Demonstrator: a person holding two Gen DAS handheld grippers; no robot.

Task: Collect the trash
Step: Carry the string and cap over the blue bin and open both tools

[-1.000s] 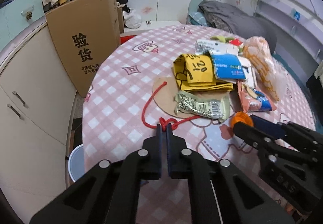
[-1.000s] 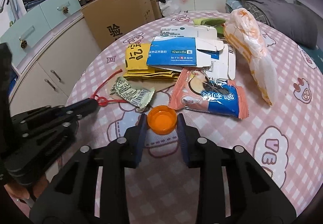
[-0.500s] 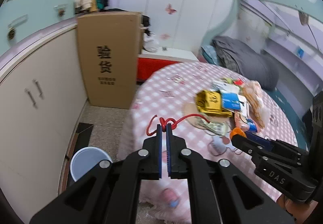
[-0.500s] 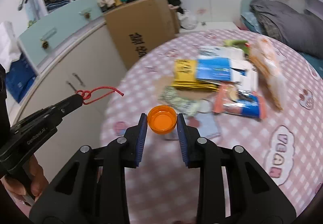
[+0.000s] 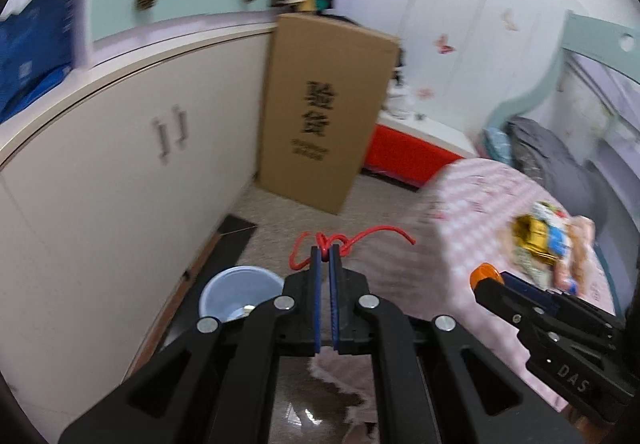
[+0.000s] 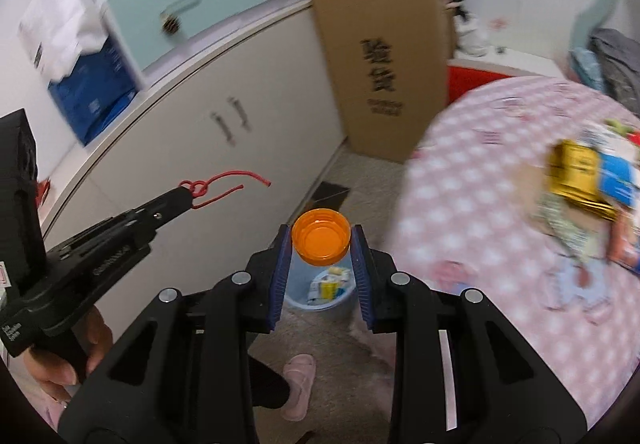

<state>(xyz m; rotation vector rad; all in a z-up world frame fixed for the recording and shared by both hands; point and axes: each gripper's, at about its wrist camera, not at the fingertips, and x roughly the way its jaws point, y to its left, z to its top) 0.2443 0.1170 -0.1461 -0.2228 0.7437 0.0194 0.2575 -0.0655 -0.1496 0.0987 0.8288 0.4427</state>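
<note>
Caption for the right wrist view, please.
Right gripper carries orange cap above the bin; left gripper holds red string.

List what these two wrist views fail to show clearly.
- Bin contents: left wrist view, the tongs cover its lower half; right wrist view, the cap and pads hide most, only some packaging shows.
- Trash on the table: both views, motion blur makes the labels unreadable, and the right edge cuts off the pile.
- String's pinch point: left wrist view, hidden between the pads.
</note>
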